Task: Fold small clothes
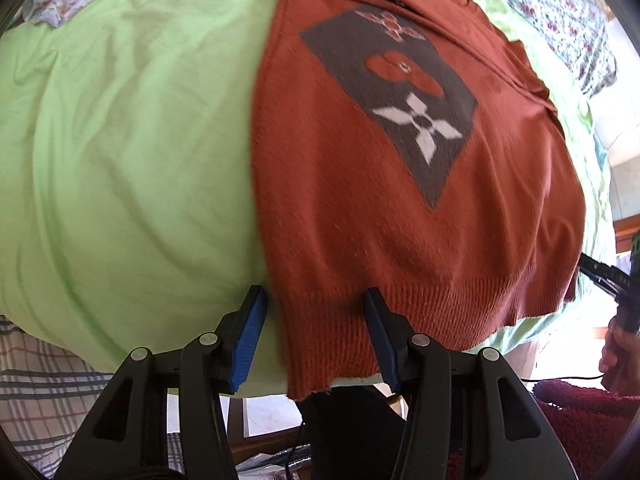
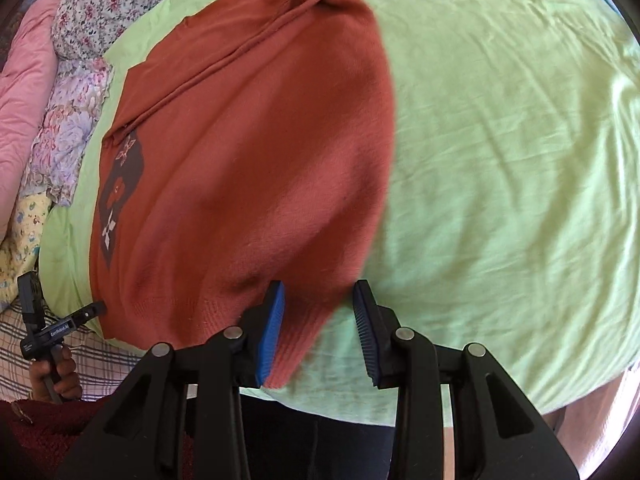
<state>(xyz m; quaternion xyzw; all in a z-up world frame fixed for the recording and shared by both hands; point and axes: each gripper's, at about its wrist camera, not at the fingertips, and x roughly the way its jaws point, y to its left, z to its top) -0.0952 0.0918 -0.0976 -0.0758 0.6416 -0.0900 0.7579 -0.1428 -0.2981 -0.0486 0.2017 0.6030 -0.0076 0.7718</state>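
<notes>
Claw astride sweater's blurred hem

My sweater is lying flat on the bed sheet, hem nearest me; pillows are sitting beyond it, along the far edge.

sweaters: 1, rust-orange sweater | flower motifs on its grey patch: 3 | green sheet: 1 | floral cloths: 2 at least | pink quilt: 1 | grippers: 2, left gripper, right gripper | fingers per gripper: 2
</notes>
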